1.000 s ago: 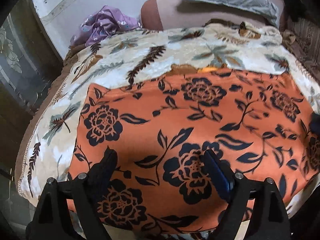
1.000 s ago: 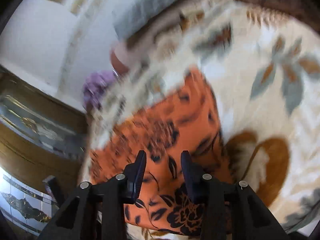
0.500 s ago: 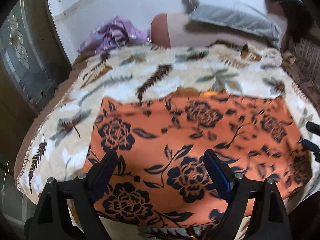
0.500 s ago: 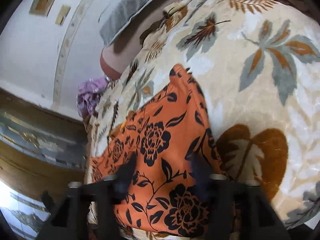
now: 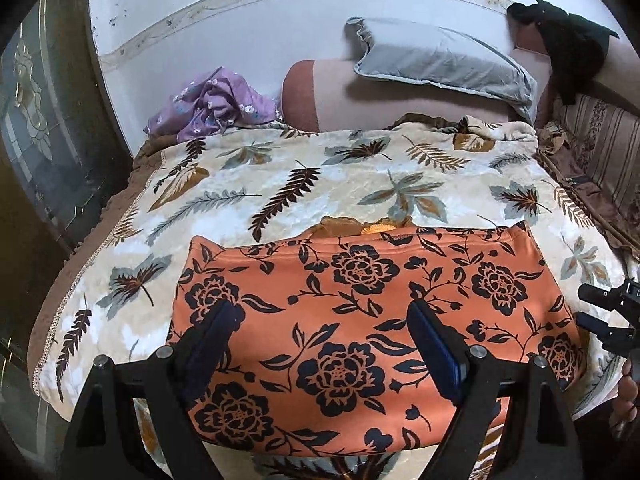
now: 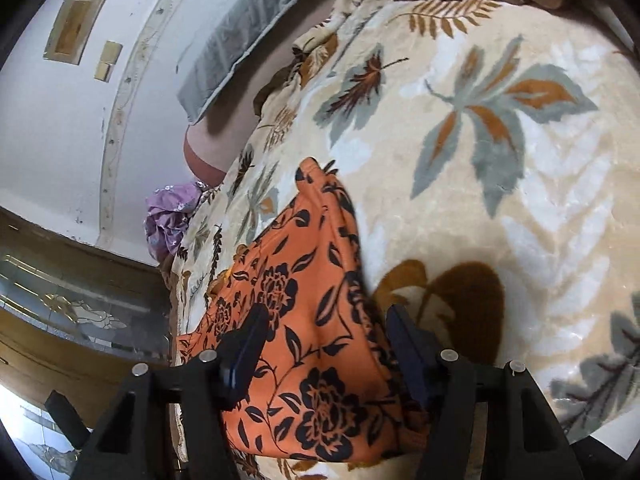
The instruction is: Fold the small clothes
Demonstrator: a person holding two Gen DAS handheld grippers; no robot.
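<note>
The left gripper (image 5: 320, 344) is hovering over the near half of the orange floral garment (image 5: 360, 320), its jaws standing wide apart with nothing between them, the cloth lying flat below and ahead of the pads rather than pinched. The right gripper (image 6: 324, 348) is sitting at the garment's right-hand edge; its jaws have just been opening, and they are now standing parted over that edge, the fabric showing between the fingers but not pressed by either pad, so neither claw is gripping anything. The garment (image 6: 304, 320) is lying spread as a broad, tidy rectangle on the leaf-patterned blanket (image 5: 304, 184), directly beneath both claws, with a stitched hem running along its far side and a doubled, thicker look at the edges, which suggests at least one fold is already laid in. It is looking too wide to count as finished, so a further fold, probably bringing one end across to the other, seems to be what is remaining, followed by setting it aside. Well beyond the left claw, toward the wall, a crumpled purple garment (image 5: 212, 104) is waiting unfolded beside the grey pillow (image 5: 440, 60), so the wider task appears to be only partly through.
</note>
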